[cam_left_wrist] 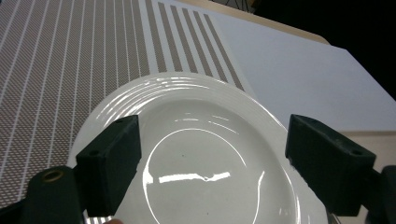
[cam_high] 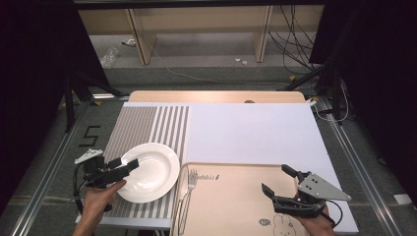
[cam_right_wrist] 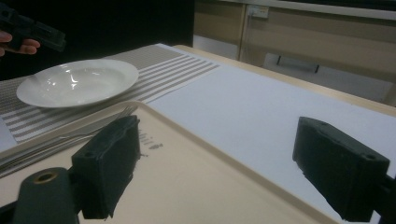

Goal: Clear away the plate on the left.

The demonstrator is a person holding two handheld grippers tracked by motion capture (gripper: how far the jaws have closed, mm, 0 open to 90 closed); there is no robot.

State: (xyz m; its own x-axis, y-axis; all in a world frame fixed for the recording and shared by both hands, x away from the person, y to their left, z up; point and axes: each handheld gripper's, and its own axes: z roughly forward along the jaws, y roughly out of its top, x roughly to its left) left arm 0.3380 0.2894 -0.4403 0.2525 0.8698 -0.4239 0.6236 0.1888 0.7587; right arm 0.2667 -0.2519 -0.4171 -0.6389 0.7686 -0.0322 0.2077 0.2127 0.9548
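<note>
At the left of the surface, the left claw [cam_high: 129,164] stands wide, its jaws either side of the near rim of the white plate [cam_high: 150,172], which lies on the striped placemat [cam_high: 142,125] just beside the tray [cam_high: 236,196]. From the left gripper view the plate [cam_left_wrist: 205,158] looks glossy, so a shallow bite on that thin rim could slip, tipping the plate back onto the mat. Closing off-centre might also push it toward the fork [cam_high: 189,184] lying along the tray's left edge. Over the tray, the right claw [cam_high: 281,184] hangs wide and holds nothing; swinging left, it could knock the fork or meet the plate.
</note>
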